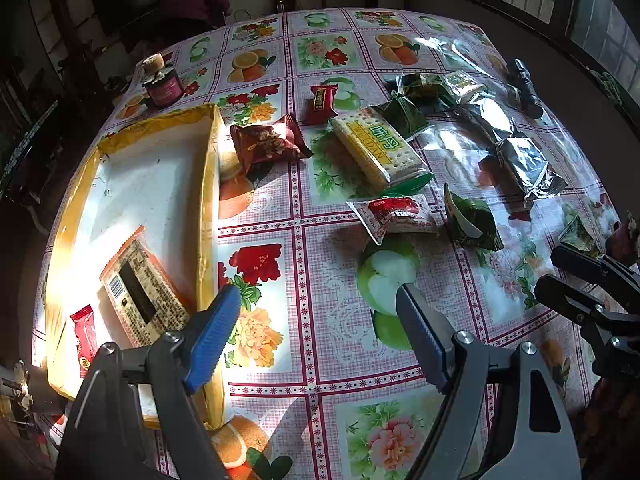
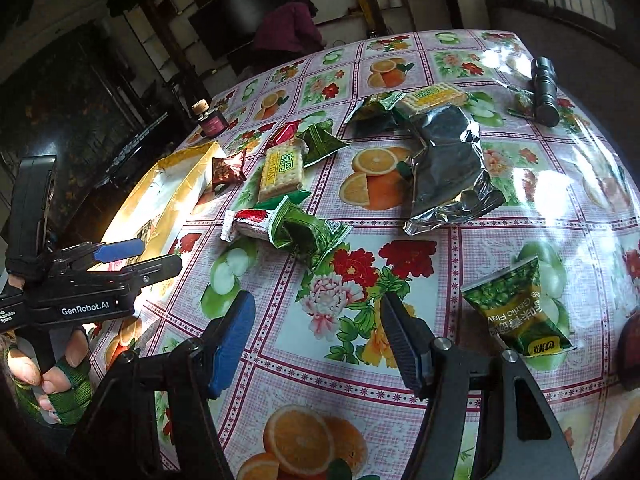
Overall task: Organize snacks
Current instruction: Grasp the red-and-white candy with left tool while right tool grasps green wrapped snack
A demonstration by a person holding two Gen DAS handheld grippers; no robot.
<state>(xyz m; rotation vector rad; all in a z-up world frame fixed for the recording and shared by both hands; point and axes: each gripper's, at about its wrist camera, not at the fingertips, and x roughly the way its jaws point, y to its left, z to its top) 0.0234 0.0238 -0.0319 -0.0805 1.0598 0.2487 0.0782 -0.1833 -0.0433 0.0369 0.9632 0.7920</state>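
A yellow-rimmed white box (image 1: pixel 208 184) lies at the table's left and holds a cracker pack (image 1: pixel 144 296) and a small red packet (image 1: pixel 85 338). Loose snacks lie mid-table: a dark red packet (image 1: pixel 266 142), a yellow cracker pack (image 1: pixel 374 146), a red-and-white packet (image 1: pixel 394 214), green packets (image 1: pixel 472 220) and silver packets (image 1: pixel 524 166). My left gripper (image 1: pixel 320 308) is open and empty, hovering just right of the box. My right gripper (image 2: pixel 316 316) is open and empty over the tablecloth, with a green pea bag (image 2: pixel 516 312) to its right.
A dark jar (image 1: pixel 162 86) stands at the far left past the box. A black flashlight (image 2: pixel 545 90) lies at the far right edge. A person in purple (image 2: pixel 292 30) is beyond the table. The floral tablecloth (image 2: pixel 400 256) covers the whole table.
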